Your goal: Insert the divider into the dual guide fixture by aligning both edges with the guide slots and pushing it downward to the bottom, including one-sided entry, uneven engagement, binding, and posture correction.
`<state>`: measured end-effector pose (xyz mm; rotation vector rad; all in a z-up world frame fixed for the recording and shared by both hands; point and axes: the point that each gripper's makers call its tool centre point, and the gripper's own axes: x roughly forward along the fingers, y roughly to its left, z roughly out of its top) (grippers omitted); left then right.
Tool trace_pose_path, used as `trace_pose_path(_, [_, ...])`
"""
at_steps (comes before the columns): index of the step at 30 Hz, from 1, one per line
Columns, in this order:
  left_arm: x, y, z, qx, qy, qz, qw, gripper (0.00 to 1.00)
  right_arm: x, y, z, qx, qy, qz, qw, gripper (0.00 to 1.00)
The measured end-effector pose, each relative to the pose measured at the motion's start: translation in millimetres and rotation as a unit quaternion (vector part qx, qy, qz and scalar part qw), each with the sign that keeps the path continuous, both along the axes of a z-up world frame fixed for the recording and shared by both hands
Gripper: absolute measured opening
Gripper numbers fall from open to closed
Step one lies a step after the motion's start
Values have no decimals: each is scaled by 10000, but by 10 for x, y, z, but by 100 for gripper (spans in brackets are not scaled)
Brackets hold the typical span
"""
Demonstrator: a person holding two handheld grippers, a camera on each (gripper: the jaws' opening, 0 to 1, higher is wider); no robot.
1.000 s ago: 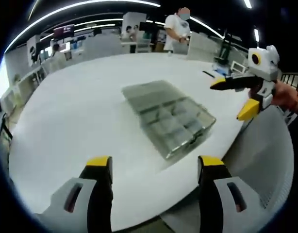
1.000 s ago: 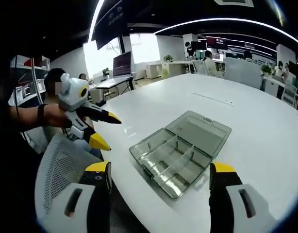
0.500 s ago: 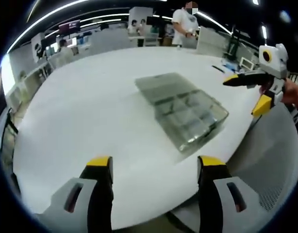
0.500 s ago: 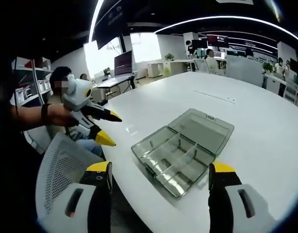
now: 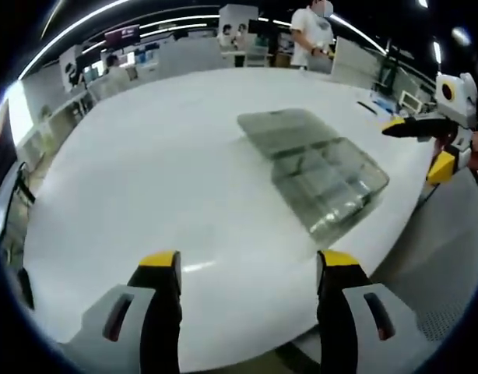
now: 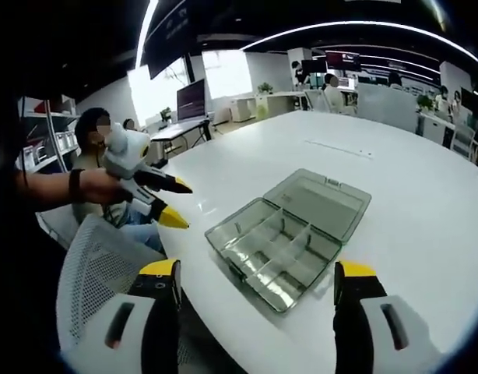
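Unmoved clear compartment box (image 6: pixel 289 238), long axis diagonal, lid open flat; both grippers' jaws apart, empty.

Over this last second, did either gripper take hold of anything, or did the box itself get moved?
Nothing was gripped or released. Both cameras shifted a little with the hands. The clear plastic compartment box lies open on the round white table as before, lid flat behind it. The left gripper and right gripper stay open and empty, off the box.
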<state>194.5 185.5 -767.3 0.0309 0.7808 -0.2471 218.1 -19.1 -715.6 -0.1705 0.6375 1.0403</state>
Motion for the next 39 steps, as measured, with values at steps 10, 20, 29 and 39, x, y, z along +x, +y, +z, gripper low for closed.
trace_pose_path(10, [68, 124, -74, -20, 46, 325, 9995, 69, 38, -1, -32, 23, 34, -108, 9999, 78])
trace_pose_path(20, [55, 206, -144, 53, 106, 526, 9985, 69, 33, -23, -28, 28, 73, -100, 9999, 77])
trace_pose_path(29, [65, 261, -218, 20, 189, 710, 9973, 66, 5, 18, -14, 100, 110, -67, 9999, 77])
trace_pose_path(39, [98, 350, -320, -20, 275, 902, 9955, 65, 29, 47, -35, 74, 150, -24, 9999, 76])
